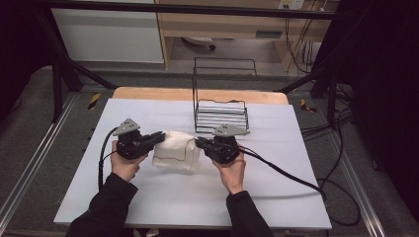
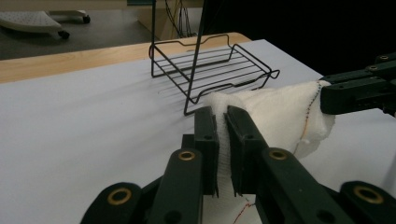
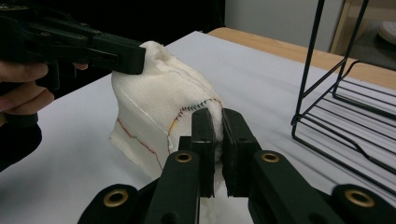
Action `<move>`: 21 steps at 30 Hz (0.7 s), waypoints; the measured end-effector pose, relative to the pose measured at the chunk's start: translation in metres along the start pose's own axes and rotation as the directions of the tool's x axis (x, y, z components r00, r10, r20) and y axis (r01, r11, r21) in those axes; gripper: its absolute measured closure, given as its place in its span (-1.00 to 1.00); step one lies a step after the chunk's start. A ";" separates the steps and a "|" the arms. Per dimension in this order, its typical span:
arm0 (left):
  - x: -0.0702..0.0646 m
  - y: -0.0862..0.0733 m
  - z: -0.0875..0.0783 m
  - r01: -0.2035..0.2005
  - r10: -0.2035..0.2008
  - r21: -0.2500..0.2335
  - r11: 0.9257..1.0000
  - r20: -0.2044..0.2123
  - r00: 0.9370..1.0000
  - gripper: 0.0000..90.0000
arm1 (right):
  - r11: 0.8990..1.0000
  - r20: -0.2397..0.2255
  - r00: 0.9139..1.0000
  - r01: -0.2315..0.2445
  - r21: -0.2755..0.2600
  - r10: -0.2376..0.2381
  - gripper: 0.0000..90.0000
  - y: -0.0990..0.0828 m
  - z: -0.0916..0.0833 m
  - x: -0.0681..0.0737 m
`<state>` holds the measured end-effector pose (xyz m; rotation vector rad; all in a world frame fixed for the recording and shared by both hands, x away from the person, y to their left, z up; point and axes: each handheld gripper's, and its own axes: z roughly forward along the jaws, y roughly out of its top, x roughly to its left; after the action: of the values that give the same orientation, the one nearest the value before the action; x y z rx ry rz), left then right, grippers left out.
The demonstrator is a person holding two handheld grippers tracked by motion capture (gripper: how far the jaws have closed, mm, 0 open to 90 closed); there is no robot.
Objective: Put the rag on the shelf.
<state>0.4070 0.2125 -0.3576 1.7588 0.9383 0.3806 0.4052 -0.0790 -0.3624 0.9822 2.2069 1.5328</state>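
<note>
My left gripper (image 1: 159,137) pinches the cloth's (image 1: 174,149) left end, my right gripper (image 1: 200,143) its right end. The cloth hangs between them over the table (image 1: 148,197). The wire rack (image 1: 221,116) stands on the table just behind my right gripper.

Left hand-held gripper (image 2: 222,135) clamps a fold of white cloth (image 2: 275,116) at centre. Right hand-held gripper (image 2: 357,91) grips the cloth at 3 o'clock. Black wire rack (image 2: 210,65) stands on the table (image 2: 84,130) at 12 o'clock.
</note>
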 end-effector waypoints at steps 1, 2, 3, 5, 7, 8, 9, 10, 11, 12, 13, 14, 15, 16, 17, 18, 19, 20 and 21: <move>-0.002 0.001 0.000 -0.001 0.001 -0.007 1.000 -0.004 1.000 0.83 | 1.000 0.001 1.000 0.005 -0.003 -0.005 0.88 0.001 -0.002 0.000; -0.004 0.002 -0.001 -0.004 0.004 -0.012 1.000 -0.002 1.000 0.83 | 1.000 0.003 1.000 0.009 -0.007 -0.009 0.88 0.002 -0.003 -0.001; -0.006 0.003 -0.001 -0.002 0.002 -0.014 1.000 0.002 1.000 0.83 | 1.000 0.005 1.000 0.013 -0.009 -0.013 0.88 0.003 -0.005 -0.001; -0.009 0.006 -0.002 -0.011 0.011 -0.022 1.000 -0.004 1.000 0.83 | 1.000 0.008 1.000 0.017 -0.014 -0.017 0.88 0.005 -0.008 -0.002; -0.011 0.008 -0.002 -0.011 0.011 -0.029 1.000 -0.002 1.000 0.83 | 0.999 0.012 1.000 0.026 -0.021 -0.026 0.88 0.008 -0.011 -0.003; -0.013 0.009 -0.002 -0.001 0.001 -0.033 0.999 0.006 1.000 0.83 | 0.999 0.013 0.999 0.031 -0.022 -0.030 0.88 0.009 -0.013 -0.003; -0.014 0.010 -0.001 0.000 0.000 -0.034 0.999 0.008 1.000 0.83 | 0.999 0.015 0.999 0.033 -0.026 -0.033 0.88 0.010 -0.015 -0.003; -0.015 0.012 -0.001 -0.007 0.007 -0.041 0.999 0.000 1.000 0.83 | 0.999 0.020 0.999 0.039 -0.032 -0.038 0.88 0.012 -0.019 -0.004; -0.017 0.013 0.000 0.000 0.001 -0.042 0.999 0.009 1.000 0.83 | 0.999 0.020 0.999 0.039 -0.032 -0.038 0.88 0.012 -0.019 -0.004; -0.018 0.015 0.000 0.000 0.000 -0.048 0.999 0.010 1.000 0.83 | 0.998 0.023 0.999 0.042 -0.035 -0.041 0.88 0.013 -0.021 -0.005; -0.020 0.016 0.001 -0.003 0.003 -0.052 0.999 0.008 1.000 0.83 | 0.998 0.025 0.999 0.040 -0.038 -0.039 0.88 0.015 -0.023 -0.005; -0.021 0.018 0.002 -0.003 0.003 -0.057 0.998 0.008 1.000 0.83 | 0.998 0.028 0.999 0.045 -0.043 -0.044 0.88 0.016 -0.025 -0.006; -0.023 0.020 0.002 -0.006 0.007 -0.062 0.998 0.008 1.000 0.83 | 0.998 0.031 0.999 0.044 -0.045 -0.043 0.88 0.017 -0.027 -0.007; -0.024 0.022 0.003 -0.010 0.010 -0.064 0.998 0.008 1.000 0.83 | 0.998 0.034 0.998 0.048 -0.050 -0.046 0.88 0.019 -0.029 -0.007; -0.026 0.024 0.004 -0.010 0.011 -0.066 0.998 0.010 1.000 0.83 | 0.997 0.039 0.998 0.050 -0.052 -0.048 0.88 0.020 -0.031 -0.008; -0.027 0.026 0.005 -0.012 0.013 -0.070 0.997 0.010 1.000 0.83 | 0.997 0.041 0.998 0.052 -0.055 -0.050 0.88 0.022 -0.033 -0.009; -0.029 0.028 0.006 -0.016 0.017 -0.074 0.997 0.010 1.000 0.83 | 0.997 0.046 0.998 0.054 -0.060 -0.051 0.88 0.023 -0.035 -0.010; -0.030 0.031 0.007 -0.018 0.019 -0.078 0.997 0.012 1.000 0.83 | 0.996 0.048 0.997 0.059 -0.064 -0.055 0.88 0.024 -0.037 -0.011; -0.031 0.033 0.008 -0.019 0.020 -0.088 0.996 0.013 1.000 0.83 | 0.996 0.054 0.997 0.059 -0.069 -0.056 0.88 0.026 -0.039 -0.012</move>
<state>0.4052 0.1797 -0.3254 1.6898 0.8825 0.4157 0.4007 -0.1096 -0.3254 0.9189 2.1118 1.5313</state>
